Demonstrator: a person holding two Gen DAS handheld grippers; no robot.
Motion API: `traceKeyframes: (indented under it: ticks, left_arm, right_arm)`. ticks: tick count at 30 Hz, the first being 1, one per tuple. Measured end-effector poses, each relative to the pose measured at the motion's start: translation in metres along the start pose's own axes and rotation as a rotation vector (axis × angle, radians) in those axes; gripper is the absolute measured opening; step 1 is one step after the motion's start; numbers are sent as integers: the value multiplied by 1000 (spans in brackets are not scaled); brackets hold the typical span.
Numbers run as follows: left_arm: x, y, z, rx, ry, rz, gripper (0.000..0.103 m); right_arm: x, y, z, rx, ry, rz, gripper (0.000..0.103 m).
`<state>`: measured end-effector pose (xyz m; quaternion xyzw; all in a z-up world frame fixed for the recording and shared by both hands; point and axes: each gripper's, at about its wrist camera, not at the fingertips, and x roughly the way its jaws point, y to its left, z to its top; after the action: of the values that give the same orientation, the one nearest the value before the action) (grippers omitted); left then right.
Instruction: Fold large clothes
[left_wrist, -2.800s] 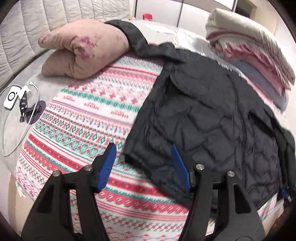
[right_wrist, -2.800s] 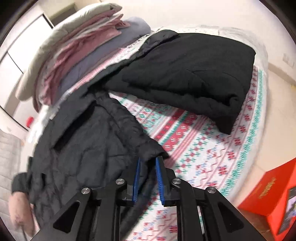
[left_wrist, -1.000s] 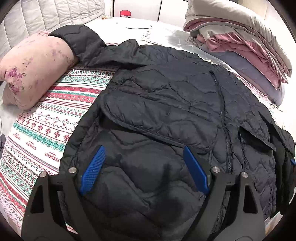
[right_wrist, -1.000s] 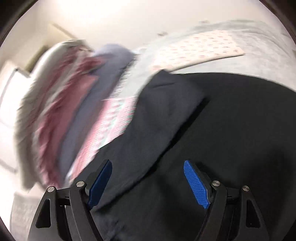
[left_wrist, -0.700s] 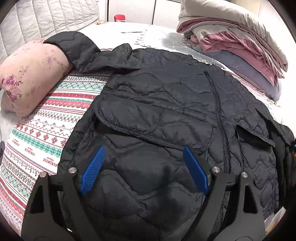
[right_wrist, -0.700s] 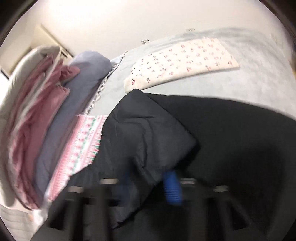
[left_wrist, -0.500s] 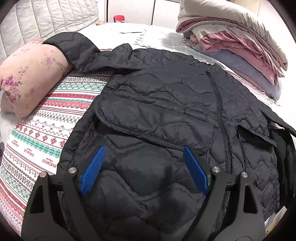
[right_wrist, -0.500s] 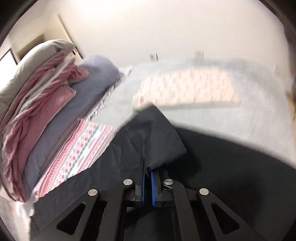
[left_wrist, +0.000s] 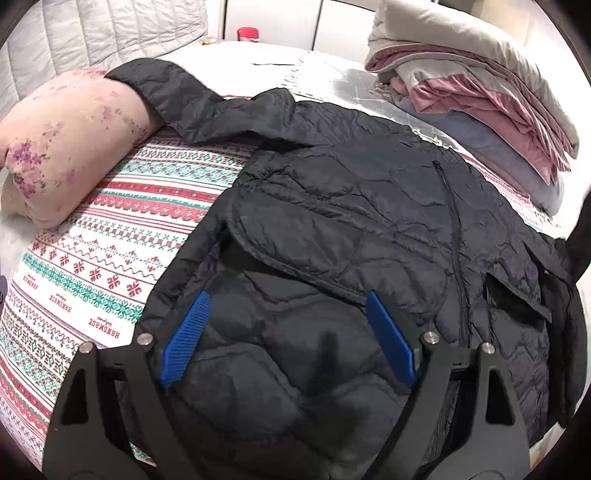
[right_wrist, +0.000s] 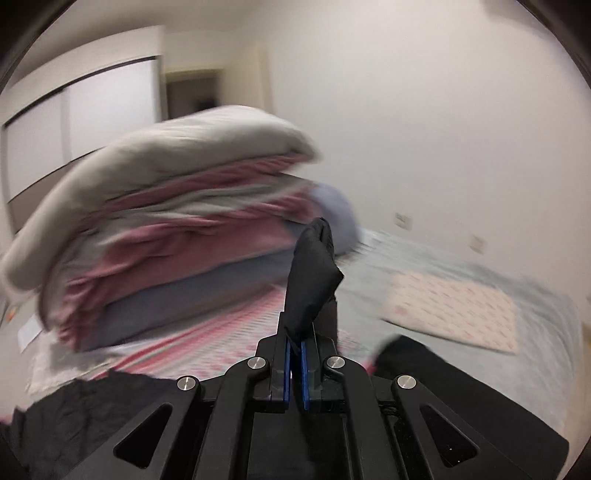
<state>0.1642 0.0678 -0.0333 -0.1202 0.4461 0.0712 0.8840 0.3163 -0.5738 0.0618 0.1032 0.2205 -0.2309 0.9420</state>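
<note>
Left wrist view, near: left hand-held gripper (left_wrist: 286, 338) hovers over lower part of black quilted jacket (left_wrist: 369, 229), blue pads (left_wrist: 186, 338) wide apart, nothing between them.
Jacket position: spread flat, front up, on patterned bedspread (left_wrist: 110, 236); zipper runs down its middle; one sleeve reaches up-left and lies against pink floral pillow (left_wrist: 70, 140).
Jacket right edge: dark fabric rises out of frame at right border; cannot tell what holds it from this view.
Left wrist view, far: folded bedding stack (left_wrist: 476, 99) sits on bed beyond jacket, upper right; quilted headboard (left_wrist: 92, 33) upper left; small red-capped item (left_wrist: 248, 33) at back, too small to identify.
Right wrist view, near: right hand-held gripper (right_wrist: 294, 363) pinched together on a fold of the jacket (right_wrist: 312, 284), black fabric sticking up above the pads; more black fabric lies low on both sides of the tool.
Right wrist view, far: bedding stack (right_wrist: 166, 229) blurred, left of centre; small printed cloth (right_wrist: 452, 312) flat on grey bed cover (right_wrist: 535, 328) at right; white wall (right_wrist: 424, 110) behind.
</note>
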Motion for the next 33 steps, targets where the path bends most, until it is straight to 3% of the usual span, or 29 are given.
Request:
traceKeyframes:
  ticks: [4,7,11,14,16,18,20,23,27,30,33]
  left_arm:
    - [-3,10,5,-39,1,-17,86]
    - [-3,18,7,-58,7,-22,86]
    - [2,32,9,-93,23,-19,86]
    - [5,45,12,-133,36,-20,86]
    - [7,52,13,-161,47,-29,86]
    - [7,55,13,-177,58,-49,86]
    - [7,56,14,-183,69,-68,86]
    - [6,55,15,-182,66,-70,86]
    - [7,56,15,-179,58,-61,86]
    - [8,59,17,-182,54,-57,86]
    - [7,62,20,-188,48,-52,86]
  right_arm:
    - [-32,118,-9,-158,-50,177,4]
    - [-46,214,-40,-258,-25,322,4]
    - [-36,315,-109,-409,80,367,5]
    - [-8,357,-167,-487,217,341,5]
    - [14,369,-210,-519,333,320,6]
    - [39,368,-237,-515,430,324,13]
    - [49,364,-254,-508,460,329,18]
    - [47,354,-248,-490,485,396,28]
    - [31,347,-233,-380,590,592,59]
    - [14,334,-220,-284,582,655,61]
    - [-12,305,-215,-218,645,633,62]
